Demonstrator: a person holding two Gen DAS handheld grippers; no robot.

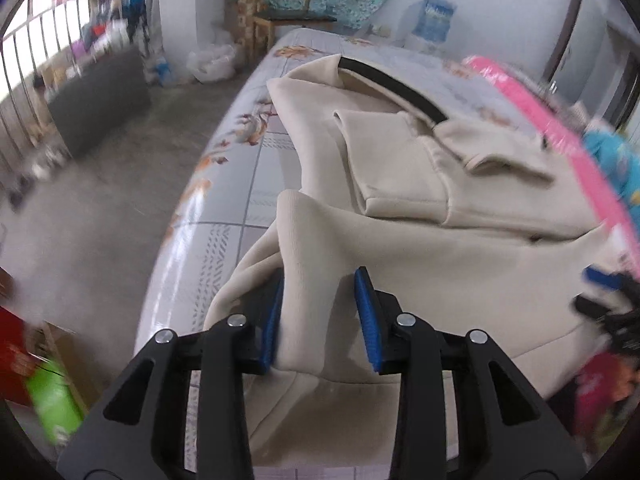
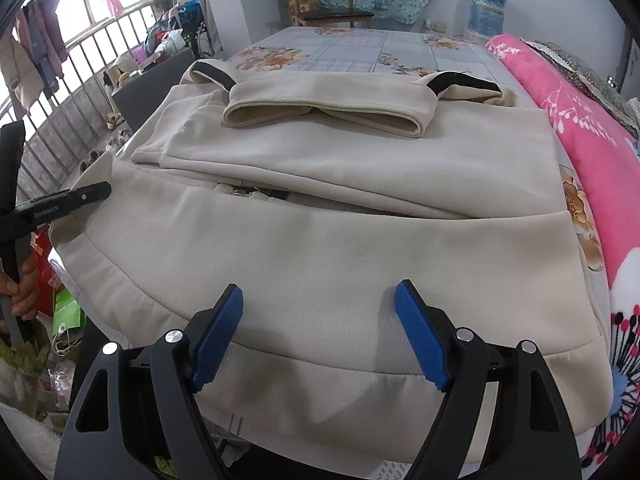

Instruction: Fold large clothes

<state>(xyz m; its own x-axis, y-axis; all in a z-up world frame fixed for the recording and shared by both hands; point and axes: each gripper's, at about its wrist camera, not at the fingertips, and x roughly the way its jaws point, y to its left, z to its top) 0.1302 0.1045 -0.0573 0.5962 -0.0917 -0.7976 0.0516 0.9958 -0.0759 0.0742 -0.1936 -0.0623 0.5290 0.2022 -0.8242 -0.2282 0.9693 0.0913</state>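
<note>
your left claw (image 1: 318, 320) is clamped on a raised fold of the big cream fleece garment (image 1: 420, 216), blue pads pressing it from both sides near its left hem corner. your right claw (image 2: 318, 334) hangs wide apart over the bottom hem, gripping nothing. no readable writing anywhere. the garment lies on the floral-sheeted bed (image 2: 352, 50), sleeves folded in, black-trimmed at the top, beside a pink floral quilt (image 2: 580, 136).

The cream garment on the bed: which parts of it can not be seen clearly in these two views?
- Cream garment, near hem: right wrist view, cut off below by the right hand-held gripper.
- Its left corner: left wrist view, bunched between the left hand-held gripper pads; grip unclear.
- Its right edge: left wrist view, motion blur.
- Bed beneath: covered by the garment.
</note>
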